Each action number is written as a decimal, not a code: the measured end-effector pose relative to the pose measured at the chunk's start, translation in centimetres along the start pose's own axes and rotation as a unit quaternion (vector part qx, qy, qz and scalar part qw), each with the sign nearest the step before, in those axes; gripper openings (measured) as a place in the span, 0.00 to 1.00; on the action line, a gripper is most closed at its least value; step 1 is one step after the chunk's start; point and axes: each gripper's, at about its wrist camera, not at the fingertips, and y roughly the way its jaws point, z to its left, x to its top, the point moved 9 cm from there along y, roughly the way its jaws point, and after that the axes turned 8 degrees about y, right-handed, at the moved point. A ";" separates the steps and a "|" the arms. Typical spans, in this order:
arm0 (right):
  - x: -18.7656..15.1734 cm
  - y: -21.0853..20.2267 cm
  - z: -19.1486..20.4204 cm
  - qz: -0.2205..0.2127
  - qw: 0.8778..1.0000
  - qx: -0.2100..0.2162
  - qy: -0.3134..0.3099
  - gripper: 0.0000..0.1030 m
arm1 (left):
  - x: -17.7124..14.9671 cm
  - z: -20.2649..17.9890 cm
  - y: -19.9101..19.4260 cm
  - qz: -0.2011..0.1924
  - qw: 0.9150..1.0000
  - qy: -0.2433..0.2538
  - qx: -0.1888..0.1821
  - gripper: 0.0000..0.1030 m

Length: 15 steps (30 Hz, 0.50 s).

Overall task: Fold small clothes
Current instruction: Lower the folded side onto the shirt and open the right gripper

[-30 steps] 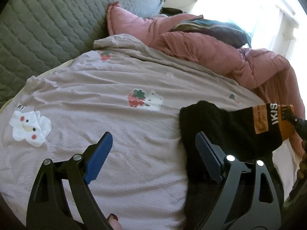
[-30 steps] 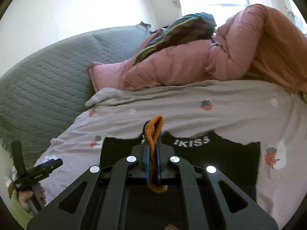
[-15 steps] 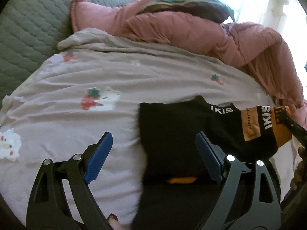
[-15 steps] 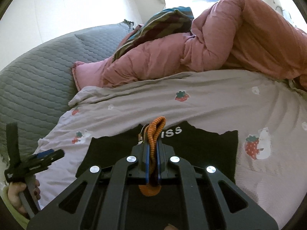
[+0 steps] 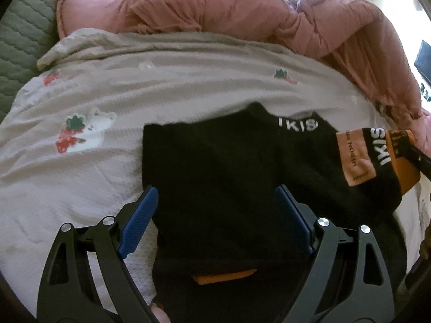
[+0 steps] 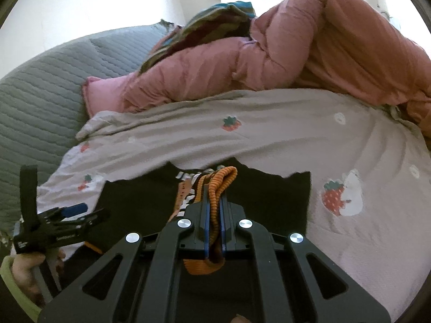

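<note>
A black garment [image 5: 229, 177] with white "IKISS" lettering and orange trim lies on the bed. My left gripper [image 5: 215, 215] is open, its blue pads [image 5: 138, 223] straddling the garment's left part just above it. My right gripper [image 6: 214, 202] is shut on the garment's orange ribbed cuff [image 6: 223, 180] and holds that sleeve folded over the black body [image 6: 140, 202]. The held orange end also shows in the left wrist view [image 5: 404, 161]. The left gripper also shows in the right wrist view [image 6: 70, 215].
A grey bedspread [image 5: 161, 86] with strawberry prints covers the bed. A pink puffy duvet [image 5: 269, 18] is piled at the back, with a striped dark cloth [image 6: 215, 24] on it. A grey quilted headboard cover [image 6: 40, 88] is at the left.
My left gripper has moved right, from beside the garment to over it. My right gripper has carried the orange cuff leftward across the black body.
</note>
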 end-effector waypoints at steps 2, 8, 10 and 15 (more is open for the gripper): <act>-0.3 0.2 -1.0 -0.004 1.000 -0.022 0.002 0.26 | -0.4 0.0 0.3 0.006 1.000 -0.001 -0.003 0.78; -1.8 0.6 -2.5 0.012 0.999 -0.041 0.004 0.29 | -0.8 -0.2 0.0 0.003 1.000 0.009 0.002 0.78; -2.4 0.8 -2.2 0.018 0.999 -0.043 -0.004 0.29 | -0.9 -0.2 0.1 0.005 1.000 0.009 0.002 0.78; -4.0 1.7 0.8 0.042 0.997 -0.025 -0.053 0.29 | -2.0 -0.5 1.1 0.031 0.999 0.036 0.025 0.75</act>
